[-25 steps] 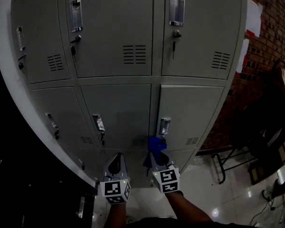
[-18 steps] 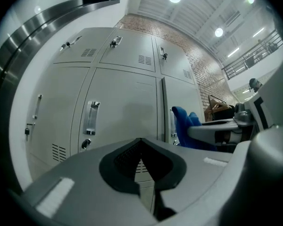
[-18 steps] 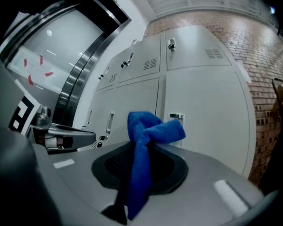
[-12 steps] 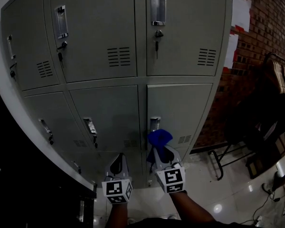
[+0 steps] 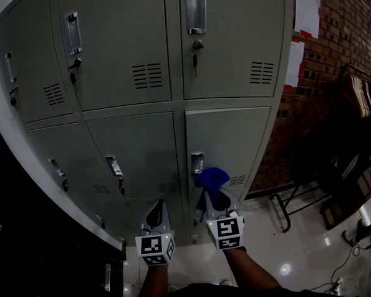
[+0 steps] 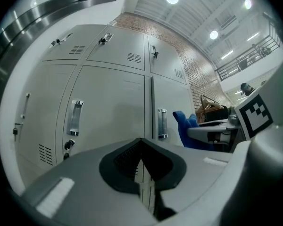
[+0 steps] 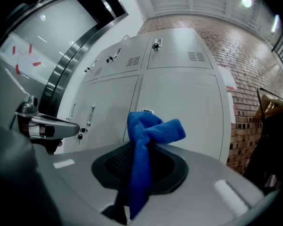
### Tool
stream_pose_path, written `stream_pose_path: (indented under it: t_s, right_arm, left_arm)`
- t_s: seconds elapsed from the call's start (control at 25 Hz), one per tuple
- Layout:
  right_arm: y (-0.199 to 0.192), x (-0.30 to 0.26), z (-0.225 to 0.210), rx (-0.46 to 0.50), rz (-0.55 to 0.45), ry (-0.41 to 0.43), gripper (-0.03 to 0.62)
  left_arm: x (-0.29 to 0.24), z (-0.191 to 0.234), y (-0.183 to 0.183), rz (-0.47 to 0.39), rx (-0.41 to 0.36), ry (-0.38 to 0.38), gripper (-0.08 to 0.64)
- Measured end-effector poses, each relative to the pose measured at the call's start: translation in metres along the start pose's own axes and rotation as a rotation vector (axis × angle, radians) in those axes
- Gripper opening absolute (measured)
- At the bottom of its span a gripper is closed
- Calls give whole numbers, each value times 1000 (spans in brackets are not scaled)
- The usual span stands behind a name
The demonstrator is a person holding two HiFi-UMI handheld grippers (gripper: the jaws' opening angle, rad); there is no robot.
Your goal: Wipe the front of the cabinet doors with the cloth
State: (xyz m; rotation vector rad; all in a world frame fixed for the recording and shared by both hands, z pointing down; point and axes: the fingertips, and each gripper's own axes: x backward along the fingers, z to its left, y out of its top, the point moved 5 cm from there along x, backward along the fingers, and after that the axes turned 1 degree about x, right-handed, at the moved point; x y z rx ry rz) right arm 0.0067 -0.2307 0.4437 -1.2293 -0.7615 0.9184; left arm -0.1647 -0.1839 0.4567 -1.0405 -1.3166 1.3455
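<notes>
1. My right gripper (image 5: pixel 214 200) was closed tight on the blue cloth (image 5: pixel 211 179). In the right gripper view the cloth (image 7: pixel 151 128) ran down between the two jaws and bunched into a knot above them.
2. My left gripper (image 5: pixel 156 211) had its jaws pressed together with nothing between them. The left gripper view showed the dark pads meeting at the tips of that gripper (image 6: pixel 141 166), with the grey doors beyond.
3. I held both grippers low, side by side and near each other, pointing at the grey metal cabinet (image 5: pixel 142 17). The left one sat a little lower in the head view.
4. The cloth was up in front of the lower right door (image 5: pixel 235 138), just beside its metal handle (image 5: pixel 197 163) and a little below it. I could not tell whether the cloth was touching the door.
5. From the left gripper view the cloth (image 6: pixel 186 126) showed to the right of that handle (image 6: pixel 162 123), sticking out from the right gripper.
6. The upper doors carried handles of their own, and a key (image 5: pixel 196 45) hung in the lock of the upper right one.
7. To the right of the cabinet stood a brick wall (image 5: pixel 352 23) with white sheets of paper (image 5: pixel 307 11) stuck to it, and the shiny floor (image 5: pixel 284 252) lay below.
</notes>
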Motion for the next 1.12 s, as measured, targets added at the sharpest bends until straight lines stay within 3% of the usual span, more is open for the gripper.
stream_pose_path:
  t_s: [1.12]
  right_arm:
    - [23,12,-10,5,-41,-27,74]
  left_arm:
    - [-5,-23,16,-26,-25,-45,9]
